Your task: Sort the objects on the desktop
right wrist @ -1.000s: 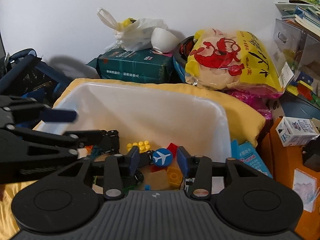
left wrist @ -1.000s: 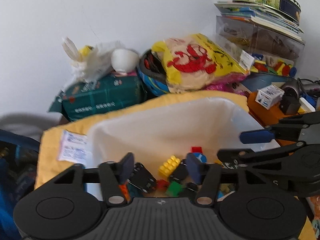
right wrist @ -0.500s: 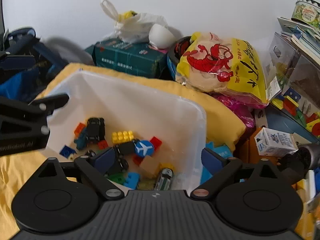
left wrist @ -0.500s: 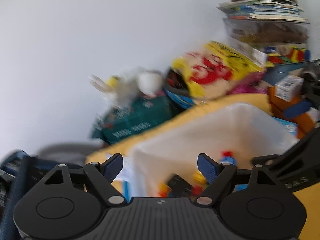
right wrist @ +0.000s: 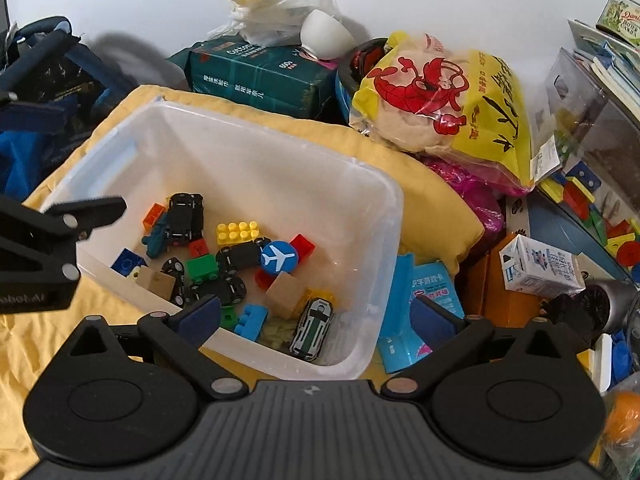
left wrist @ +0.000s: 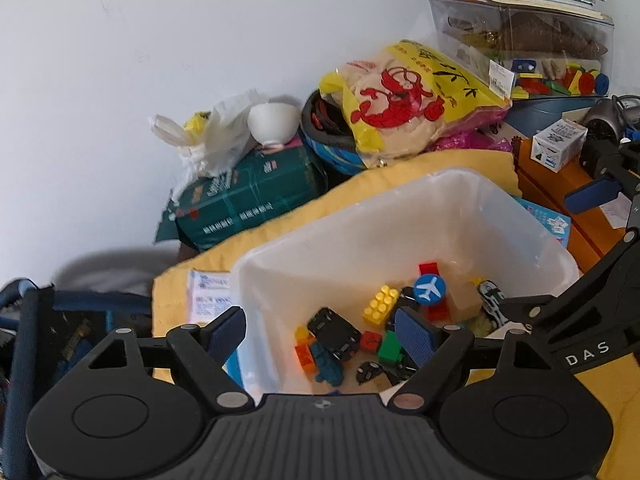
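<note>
A translucent white bin [left wrist: 460, 178] [right wrist: 394, 216] sits on a yellow cloth and holds several toys. Among them are a yellow brick [left wrist: 381, 305] [right wrist: 238, 232], a blue disc with a white plane [left wrist: 429, 289] [right wrist: 279, 257], black toy cars [left wrist: 334, 334] [right wrist: 185, 218] and a white-green car [right wrist: 313, 328]. My left gripper [left wrist: 320, 330] hovers over the bin's near left corner, open and empty. My right gripper [right wrist: 318, 316] hangs above the bin's near right wall, wide open, holding nothing. Each gripper shows at the edge of the other's view.
Behind the bin lie a green tissue pack [right wrist: 260, 76], a white plastic bag [right wrist: 272, 12], a white bowl [left wrist: 274, 122] and a yellow snack bag [right wrist: 448, 96]. At the right are a milk carton [right wrist: 540, 268], a blue booklet [right wrist: 430, 292], a clear box of blocks and stacked books.
Both grippers' jaws have spread from narrow to wide. Both have drawn back and up from inside the bin, so more of the bin and its toys shows.
</note>
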`<state>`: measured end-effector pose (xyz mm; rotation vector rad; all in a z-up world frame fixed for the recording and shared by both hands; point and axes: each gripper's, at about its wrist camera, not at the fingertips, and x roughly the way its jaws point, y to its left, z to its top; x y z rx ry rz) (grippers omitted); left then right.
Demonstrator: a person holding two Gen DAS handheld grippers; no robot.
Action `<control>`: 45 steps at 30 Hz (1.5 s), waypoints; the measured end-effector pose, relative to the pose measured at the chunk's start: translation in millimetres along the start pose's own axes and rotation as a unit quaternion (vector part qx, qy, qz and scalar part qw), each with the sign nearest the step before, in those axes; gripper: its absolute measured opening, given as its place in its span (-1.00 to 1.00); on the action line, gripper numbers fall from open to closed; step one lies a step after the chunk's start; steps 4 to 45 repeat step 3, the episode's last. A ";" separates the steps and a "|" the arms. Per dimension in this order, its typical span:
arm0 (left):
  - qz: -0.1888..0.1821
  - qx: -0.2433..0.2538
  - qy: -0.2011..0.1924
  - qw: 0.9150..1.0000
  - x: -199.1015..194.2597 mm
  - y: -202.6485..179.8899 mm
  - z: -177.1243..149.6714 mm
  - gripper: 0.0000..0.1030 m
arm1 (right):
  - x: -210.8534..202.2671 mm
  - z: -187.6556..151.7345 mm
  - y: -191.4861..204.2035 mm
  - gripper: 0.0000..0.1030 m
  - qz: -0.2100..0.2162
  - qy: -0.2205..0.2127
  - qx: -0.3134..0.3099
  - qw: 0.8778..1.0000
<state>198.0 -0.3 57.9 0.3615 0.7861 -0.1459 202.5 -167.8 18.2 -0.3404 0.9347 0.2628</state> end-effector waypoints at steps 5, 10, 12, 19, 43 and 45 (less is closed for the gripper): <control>-0.009 -0.010 0.004 1.000 0.6 2.0 -0.1 0.65 | -1.8 0.4 1.3 0.99 0.001 -0.002 -0.001 1.000; -0.009 -0.010 0.004 1.000 0.6 2.0 -0.1 0.65 | -1.8 0.4 1.3 0.99 0.001 -0.002 -0.001 1.000; -0.009 -0.010 0.004 1.000 0.6 2.0 -0.1 0.65 | -1.8 0.4 1.3 0.99 0.001 -0.002 -0.001 1.000; -0.009 -0.010 0.004 1.000 0.6 2.0 -0.1 0.65 | -1.8 0.4 1.3 0.99 0.001 -0.002 -0.001 1.000; -0.009 -0.010 0.004 1.000 0.6 2.0 -0.1 0.65 | -1.8 0.4 1.3 0.99 0.001 -0.002 -0.001 1.000; -0.009 -0.010 0.004 1.000 0.6 2.0 -0.1 0.65 | -1.8 0.4 1.3 0.99 0.001 -0.002 -0.001 1.000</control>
